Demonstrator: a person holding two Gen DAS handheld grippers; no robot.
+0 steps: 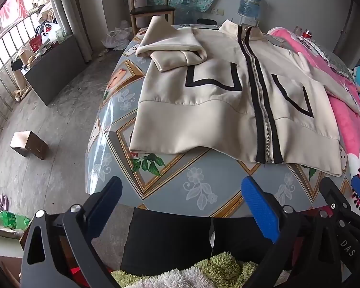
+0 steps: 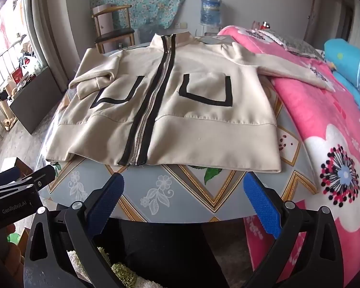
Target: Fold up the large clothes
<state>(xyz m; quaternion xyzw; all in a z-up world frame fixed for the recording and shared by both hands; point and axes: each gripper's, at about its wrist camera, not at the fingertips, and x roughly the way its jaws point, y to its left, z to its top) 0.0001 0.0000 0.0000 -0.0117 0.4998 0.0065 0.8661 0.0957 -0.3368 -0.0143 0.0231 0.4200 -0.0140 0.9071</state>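
Cream jacket (image 2: 170, 100) lies zipped ahead of my left gripper (image 1: 182, 206) and right gripper (image 2: 183, 206) (jaws wide apart, empty) on the tabletop (image 2: 180, 192).

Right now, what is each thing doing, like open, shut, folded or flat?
jacket: flat on table, zipped shut.
left sleeve: folded in.
right sleeve: stretched out over the pink blanket.
left gripper: open, empty.
right gripper: open, empty.
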